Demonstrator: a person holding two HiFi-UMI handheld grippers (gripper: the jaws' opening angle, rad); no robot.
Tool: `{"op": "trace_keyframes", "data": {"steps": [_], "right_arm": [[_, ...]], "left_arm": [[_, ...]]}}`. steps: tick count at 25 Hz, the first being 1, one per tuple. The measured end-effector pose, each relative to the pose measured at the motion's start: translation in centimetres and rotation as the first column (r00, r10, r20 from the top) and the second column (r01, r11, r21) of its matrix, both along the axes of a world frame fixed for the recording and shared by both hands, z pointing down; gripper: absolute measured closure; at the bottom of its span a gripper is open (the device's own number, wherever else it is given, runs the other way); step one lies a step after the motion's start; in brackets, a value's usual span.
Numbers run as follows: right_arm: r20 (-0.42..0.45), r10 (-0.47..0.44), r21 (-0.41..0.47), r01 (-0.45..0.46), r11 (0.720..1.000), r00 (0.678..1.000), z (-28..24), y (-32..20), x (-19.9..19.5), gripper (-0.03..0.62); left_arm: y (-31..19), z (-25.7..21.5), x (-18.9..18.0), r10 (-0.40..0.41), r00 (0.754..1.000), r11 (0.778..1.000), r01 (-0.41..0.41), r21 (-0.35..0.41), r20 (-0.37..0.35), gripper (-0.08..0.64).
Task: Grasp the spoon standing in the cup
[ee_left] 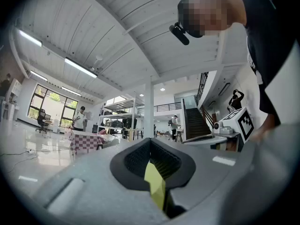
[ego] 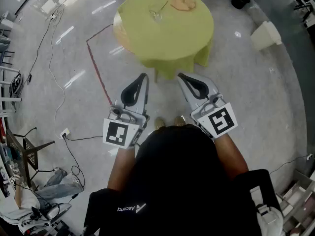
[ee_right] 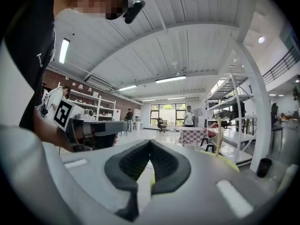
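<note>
Up at the frame's top centre stands the round yellow-green table point(ego: 167, 38), while the left gripper point(ego: 143, 75) and right gripper point(ego: 180, 75), both clenched on nothing, sit mid-frame, well apart from the glass cup point(ego: 157, 16) holding the spoon point(ego: 161, 7).

Yellow-green tablecloth point(ego: 167, 38), glossy grey floor point(ego: 256, 97)

Head view overhead, gripper views level — table point(ego: 167, 33) shared

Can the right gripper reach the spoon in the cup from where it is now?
Probably not yet. The right gripper is shut and held short of the table, while the spoon stands in the cup further on. Nothing blocks the path; stepping closer and opening should do.
</note>
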State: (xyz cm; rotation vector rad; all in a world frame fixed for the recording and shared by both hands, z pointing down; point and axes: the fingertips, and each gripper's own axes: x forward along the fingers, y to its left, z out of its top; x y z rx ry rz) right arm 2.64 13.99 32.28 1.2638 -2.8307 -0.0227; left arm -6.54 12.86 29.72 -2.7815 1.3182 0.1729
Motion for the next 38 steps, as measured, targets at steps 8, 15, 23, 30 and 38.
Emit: {"op": "trace_keyframes", "data": {"steps": [8, 15, 23, 30, 38], "right_arm": [[0.004, -0.016, 0.046, 0.016, 0.999, 1.000, -0.8, -0.7, -1.8, 0.589], [-0.035, 0.039, 0.021, -0.038, 0.999, 0.999, 0.0, -2.7, -4.1, 0.589], [-0.075, 0.108, 0.018, -0.107, 0.994, 0.991, 0.7, -6.5, -4.6, 0.589], [-0.078, 0.174, 0.012, -0.174, 0.985, 0.982, 1.2, -12.3, -3.5, 0.589], [-0.099, 0.230, -0.004, -0.232, 0.973, 0.968, 3.1, -20.7, -2.4, 0.589]], "left_arm": [[-0.2, -0.1, -2.1, 0.000, 1.000, 1.000, 0.000, 0.011, -0.026, 0.549], [-1.7, -0.1, -5.4, 0.006, 0.999, 1.000, -0.005, 0.024, -0.038, 0.549], [-4.5, -0.4, -7.3, 0.038, 0.998, 0.999, -0.036, 0.034, -0.057, 0.549], [-9.1, 0.6, -7.6, 0.014, 0.999, 1.000, -0.014, 0.005, -0.030, 0.549], [-17.6, 1.1, -6.1, 0.025, 1.000, 1.000, -0.025, 0.009, -0.014, 0.549]]}}
